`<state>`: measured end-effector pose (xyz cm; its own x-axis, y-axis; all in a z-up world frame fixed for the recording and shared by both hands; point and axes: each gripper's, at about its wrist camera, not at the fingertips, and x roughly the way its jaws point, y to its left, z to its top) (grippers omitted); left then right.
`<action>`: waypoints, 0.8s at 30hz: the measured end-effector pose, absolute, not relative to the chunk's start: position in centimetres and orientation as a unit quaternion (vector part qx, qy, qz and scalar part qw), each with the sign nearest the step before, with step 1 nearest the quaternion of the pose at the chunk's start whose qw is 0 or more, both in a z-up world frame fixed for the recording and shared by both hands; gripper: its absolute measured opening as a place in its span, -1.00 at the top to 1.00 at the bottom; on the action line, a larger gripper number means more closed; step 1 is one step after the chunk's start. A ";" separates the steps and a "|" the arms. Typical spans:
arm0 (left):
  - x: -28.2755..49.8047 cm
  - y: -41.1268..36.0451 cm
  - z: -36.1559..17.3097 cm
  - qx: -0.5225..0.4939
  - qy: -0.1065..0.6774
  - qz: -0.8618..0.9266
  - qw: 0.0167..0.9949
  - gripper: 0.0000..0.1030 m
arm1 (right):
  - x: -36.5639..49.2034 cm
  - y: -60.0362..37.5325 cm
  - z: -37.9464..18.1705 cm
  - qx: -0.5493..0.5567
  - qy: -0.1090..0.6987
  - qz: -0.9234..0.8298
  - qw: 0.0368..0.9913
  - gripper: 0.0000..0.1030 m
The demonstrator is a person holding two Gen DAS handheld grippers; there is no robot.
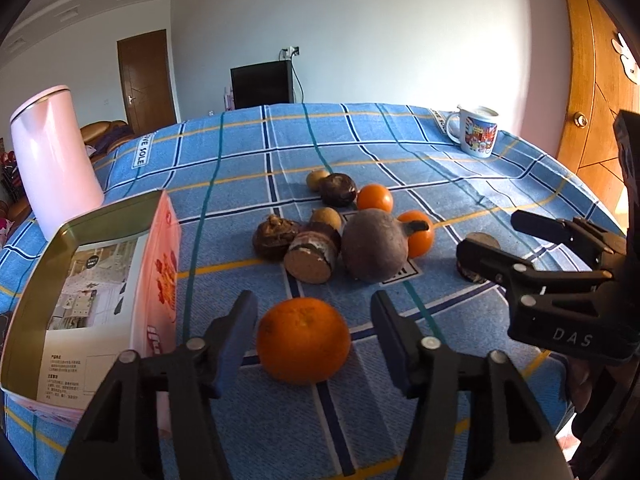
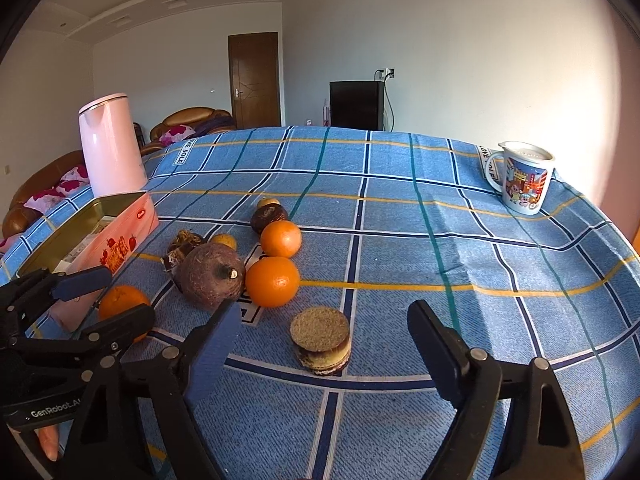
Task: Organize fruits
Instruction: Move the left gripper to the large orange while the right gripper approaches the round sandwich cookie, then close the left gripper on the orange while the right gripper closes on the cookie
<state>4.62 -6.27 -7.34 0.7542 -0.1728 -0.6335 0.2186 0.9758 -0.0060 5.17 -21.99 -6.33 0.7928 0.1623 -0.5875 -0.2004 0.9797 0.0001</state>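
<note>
An orange (image 1: pixel 303 340) rests on the blue checked tablecloth (image 1: pixel 240 148) between the fingers of my left gripper (image 1: pixel 314 298), which is open; both pads stand a little off its skin. My right gripper (image 2: pixel 325 306) is open too, and a short cut brown cylinder (image 2: pixel 321 340) stands between its fingers, untouched. Behind them lies a cluster: a large dull purple round fruit (image 1: pixel 374 246), two more oranges (image 2: pixel 273 281) (image 2: pixel 281 238), a dark round fruit (image 1: pixel 338 189), small yellowish fruits (image 1: pixel 325 218) and another cut brown piece (image 1: pixel 310 256).
An open pink tin box (image 1: pixel 160 264) with printed paper inside sits at the left, beside the left gripper. A pink kettle (image 1: pixel 54 160) stands behind it. A printed mug (image 2: pixel 524 182) is at the far right corner. The cloth falls away at the table's right edge.
</note>
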 end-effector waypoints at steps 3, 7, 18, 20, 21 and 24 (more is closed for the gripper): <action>4.9 -6.3 -7.5 0.035 0.341 -0.106 0.933 -0.11 | 6.2 -21.9 -7.0 -0.029 0.341 0.101 0.934 -0.37; 5.3 -6.3 -7.6 0.036 0.352 -0.104 0.930 -0.09 | 6.9 -21.9 -7.6 -0.027 0.371 0.115 0.921 -0.05; 4.5 -6.0 -7.2 0.041 0.325 -0.095 0.940 0.13 | 5.8 -22.2 -6.8 -0.021 0.333 0.129 0.934 0.30; 4.2 -5.8 -6.9 0.043 0.315 -0.087 0.944 0.15 | 5.5 -22.4 -6.5 -0.019 0.317 0.125 0.940 0.30; 4.0 -5.7 -6.7 0.043 0.309 -0.084 0.946 0.17 | 5.3 -22.4 -6.3 -0.018 0.309 0.125 0.943 0.30; 3.4 -5.2 -5.7 0.045 0.284 -0.075 0.955 0.70 | 4.6 -22.4 -5.8 -0.015 0.284 0.122 0.951 0.30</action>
